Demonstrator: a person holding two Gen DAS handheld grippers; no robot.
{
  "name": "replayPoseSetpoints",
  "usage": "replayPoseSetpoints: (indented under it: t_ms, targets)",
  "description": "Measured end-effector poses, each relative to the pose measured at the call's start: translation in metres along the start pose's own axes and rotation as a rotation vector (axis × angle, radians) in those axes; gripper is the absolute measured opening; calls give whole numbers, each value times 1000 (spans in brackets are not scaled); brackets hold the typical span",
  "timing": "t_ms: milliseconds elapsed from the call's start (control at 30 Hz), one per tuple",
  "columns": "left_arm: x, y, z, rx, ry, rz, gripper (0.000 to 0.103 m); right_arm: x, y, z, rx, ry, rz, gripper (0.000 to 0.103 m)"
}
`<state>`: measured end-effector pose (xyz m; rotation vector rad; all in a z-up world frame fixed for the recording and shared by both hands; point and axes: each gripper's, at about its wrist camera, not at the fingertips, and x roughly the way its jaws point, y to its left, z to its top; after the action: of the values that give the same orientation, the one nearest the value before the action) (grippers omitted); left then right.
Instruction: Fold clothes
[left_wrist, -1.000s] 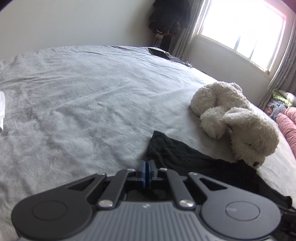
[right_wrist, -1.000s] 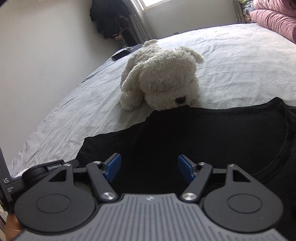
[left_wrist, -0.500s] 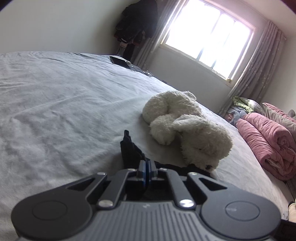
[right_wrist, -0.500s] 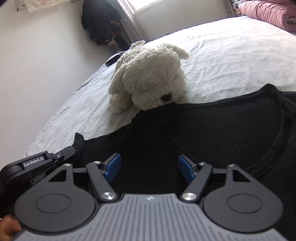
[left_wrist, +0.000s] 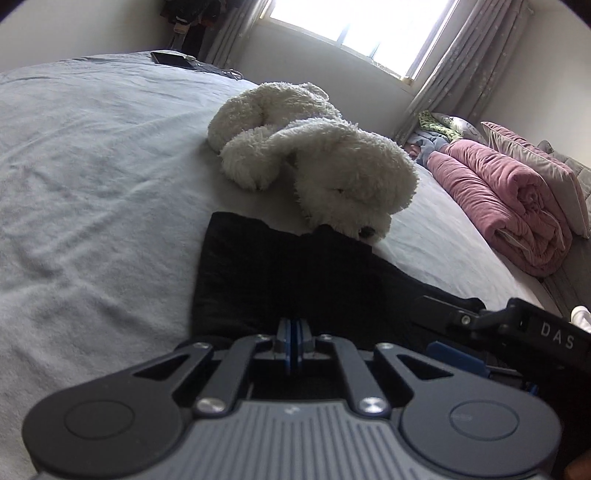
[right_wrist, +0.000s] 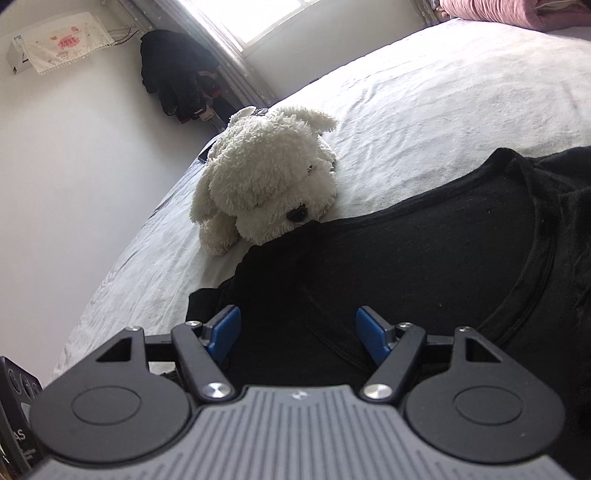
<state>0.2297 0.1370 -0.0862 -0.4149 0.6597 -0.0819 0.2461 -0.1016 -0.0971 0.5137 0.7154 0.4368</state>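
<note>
The left wrist view alone shows the left gripper (left_wrist: 294, 332) with its blue pads pressed together on the near edge of the black T-shirt (left_wrist: 295, 280), a folded sleeve flap lying toward the white plush dog (left_wrist: 314, 162). The right wrist view alone shows the right gripper (right_wrist: 297, 332) spread wide above the shirt (right_wrist: 406, 277), holding nothing, and the shirt's neckline at right. Since a second ago the left gripper has carried the sleeve rightward over the shirt body, and now sits beside the right tool. The shirt lies on a grey-sheeted bed (left_wrist: 92, 166); rolled pink bedding (left_wrist: 509, 206) sits far right, under a bright curtained window (left_wrist: 369, 29).
</note>
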Motion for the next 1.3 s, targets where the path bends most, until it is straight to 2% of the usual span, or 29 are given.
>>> replayPoseSetpoints:
  t_ms: [133, 200, 333, 400, 467, 533, 600, 733, 900, 1033, 1300]
  targets:
    - [-6, -1, 2, 2, -16, -44, 5, -1, 2, 0, 6, 2, 39, 74]
    - [-10, -2, 4, 1, -25, -69, 11, -2, 3, 0, 9, 4, 58, 74]
    - [-24, 9, 12, -65, -72, -55, 23, -3, 4, -1, 15, 6, 97, 74]
    - [-34, 17, 17, -108, -104, -42, 23, -3, 5, -1, 18, 7, 116, 73]
    - [-38, 28, 20, -161, -126, -27, 22, -4, 6, -1, 22, 9, 136, 63]
    - [-40, 39, 21, -216, -137, -11, 22, 1, 12, -2, 37, 52, 182, 55]
    - [-37, 48, 20, -260, -122, -1, 22, 9, 21, -4, 43, 104, 213, 53]
    - [-32, 59, 18, -313, -98, -2, 22, 30, 42, -10, -11, 158, 140, 52]
    - [-28, 64, 16, -333, -84, -16, 22, 43, 56, -13, -68, 147, 90, 40]
    - [-29, 68, 16, -348, -84, -7, 22, 45, 64, -14, -85, 135, 99, 33]
    - [-30, 71, 15, -358, -79, -13, 22, 54, 71, -16, -121, 113, 71, 31]
